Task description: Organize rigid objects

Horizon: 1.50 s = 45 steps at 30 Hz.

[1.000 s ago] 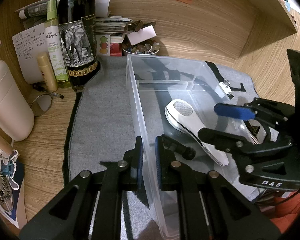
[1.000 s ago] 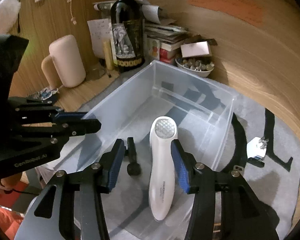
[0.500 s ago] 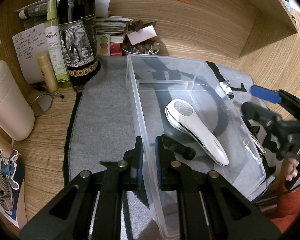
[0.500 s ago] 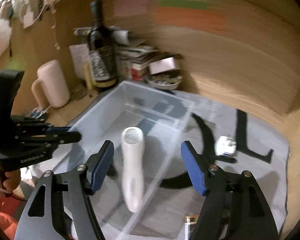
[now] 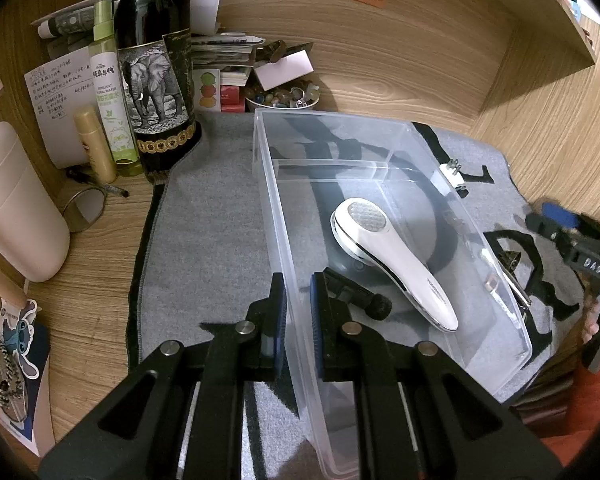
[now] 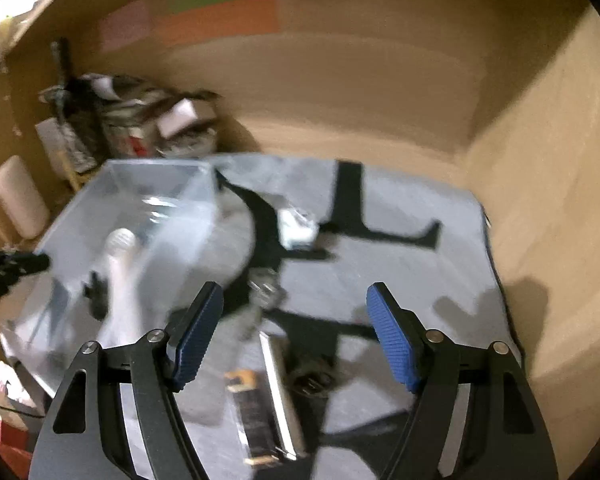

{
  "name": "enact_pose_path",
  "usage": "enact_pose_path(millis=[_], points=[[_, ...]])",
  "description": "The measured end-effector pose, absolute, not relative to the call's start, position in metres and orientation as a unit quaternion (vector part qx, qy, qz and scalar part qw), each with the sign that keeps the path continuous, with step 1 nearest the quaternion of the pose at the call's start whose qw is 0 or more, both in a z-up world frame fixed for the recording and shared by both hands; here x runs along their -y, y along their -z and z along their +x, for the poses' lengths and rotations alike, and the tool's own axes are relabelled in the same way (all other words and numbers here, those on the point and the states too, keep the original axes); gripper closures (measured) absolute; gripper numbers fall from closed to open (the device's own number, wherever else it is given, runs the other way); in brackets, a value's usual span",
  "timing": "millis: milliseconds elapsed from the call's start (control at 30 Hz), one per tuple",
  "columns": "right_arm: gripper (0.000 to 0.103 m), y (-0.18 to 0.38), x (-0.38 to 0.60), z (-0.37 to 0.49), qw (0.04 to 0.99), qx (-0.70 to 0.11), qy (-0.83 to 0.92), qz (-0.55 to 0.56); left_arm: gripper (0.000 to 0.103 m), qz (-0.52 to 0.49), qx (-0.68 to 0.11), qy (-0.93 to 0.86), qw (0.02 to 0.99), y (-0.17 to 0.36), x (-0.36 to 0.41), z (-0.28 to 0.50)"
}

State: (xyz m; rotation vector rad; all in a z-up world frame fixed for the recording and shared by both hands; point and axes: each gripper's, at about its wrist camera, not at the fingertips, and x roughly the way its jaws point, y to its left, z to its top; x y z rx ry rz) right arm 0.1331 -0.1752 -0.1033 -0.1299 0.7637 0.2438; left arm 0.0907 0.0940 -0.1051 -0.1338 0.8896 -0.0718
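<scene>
**Right Gripper Goes for the Next Thing**

The left gripper (image 5: 298, 312) pinches the near wall of the clear box (image 5: 400, 132). The white brush (image 5: 392, 256) already lies inside.

The right gripper (image 6: 296, 328) is opening, with nothing between its jaws. Just below it on the gray mat (image 6: 420, 280) lies a dark flat thing (image 6: 260, 412), maybe a harmonica; the picture is blurry. Its long side points away from the gripper, so the right hand is nearer.

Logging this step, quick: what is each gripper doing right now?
Left gripper: shut on the clear bin wall.
Right gripper: empty, jaws opening over the grey mat.
</scene>
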Motion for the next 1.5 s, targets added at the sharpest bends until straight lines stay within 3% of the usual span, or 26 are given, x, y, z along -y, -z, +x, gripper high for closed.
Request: enact_pose_path(millis=[433,533,633,733,1500], points=[[0.032,0.159,0.205,0.141,0.891,-0.445,-0.086,-0.026,0.093,-0.064,-0.430,0.034,0.900,0.105,-0.094,0.091],[0.041,0.160,0.205,0.141,0.890,-0.447,-0.092,-0.012,0.093,-0.064,-0.430,0.035,0.900,0.105,-0.094,0.091],[0.061,0.163,0.204,0.143,0.883,-0.460,-0.098,-0.005,0.093,-0.063,-0.430,0.035,0.900,0.105,-0.095,0.091],[0.073,0.165,0.201,0.141,0.883,-0.460,-0.094,-0.006,0.093,-0.064,-0.430,0.035,0.900,0.105,-0.095,0.091],[0.073,0.100,0.168,0.132,0.922,-0.359,-0.142,-0.038,0.093,-0.063,-0.430,0.035,0.900,0.105,-0.095,0.090]])
